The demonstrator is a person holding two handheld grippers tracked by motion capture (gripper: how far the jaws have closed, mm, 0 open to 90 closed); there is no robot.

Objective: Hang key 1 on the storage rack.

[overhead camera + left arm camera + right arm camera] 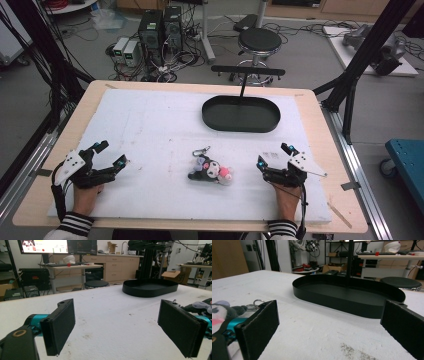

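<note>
Nothing looks started: our left tongs (111, 154) and right tongs (274, 156) rest wide and empty on the table (310, 120), the plush keychain (211, 169) lies between them, and the black tray (240, 114) is bare.

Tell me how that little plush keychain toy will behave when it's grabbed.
The plush toy looks soft, so it will probably squash between the pads and weigh little. Its metal clip likely dangles loosely once lifted. Lying flat on the white mat, it seems unlikely to roll.
</note>
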